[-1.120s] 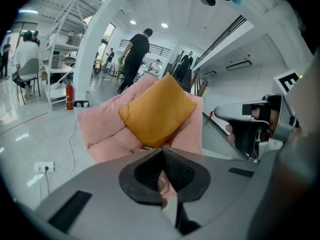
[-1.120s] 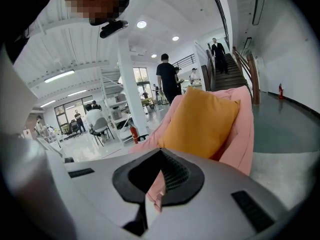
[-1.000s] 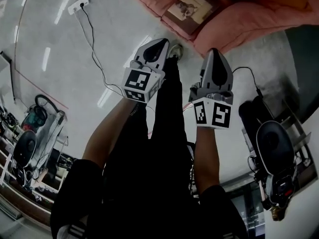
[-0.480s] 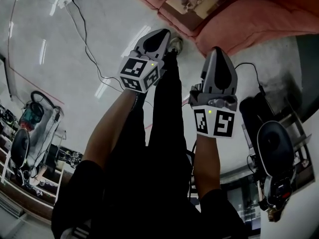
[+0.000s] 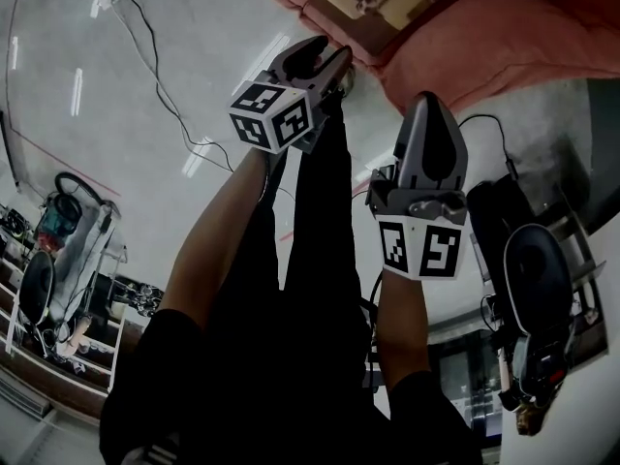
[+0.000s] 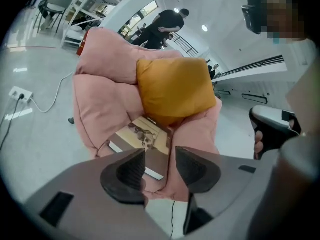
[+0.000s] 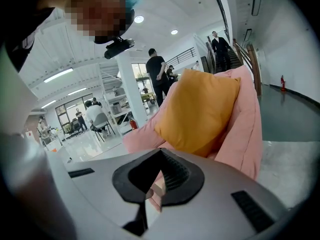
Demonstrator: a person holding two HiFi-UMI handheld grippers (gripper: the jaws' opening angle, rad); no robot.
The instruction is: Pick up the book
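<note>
book on pink seat: dead ahead, below your left gripper | its jaws just opening, empty | right gripper clenched, empty, aimed higher

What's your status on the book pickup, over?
Left gripper jaws just opening, nothing between them; right gripper shut. Book flat on pink seat, untouched. Orange cushion close behind it; approach unblocked.

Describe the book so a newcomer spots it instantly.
Find the big pink cushioned seat, with an orange cushion propped against its back. The book lies flat on the seat just below that cushion. It is the only flat, hard-edged thing there, and its tan cover has a brownish picture.
</note>
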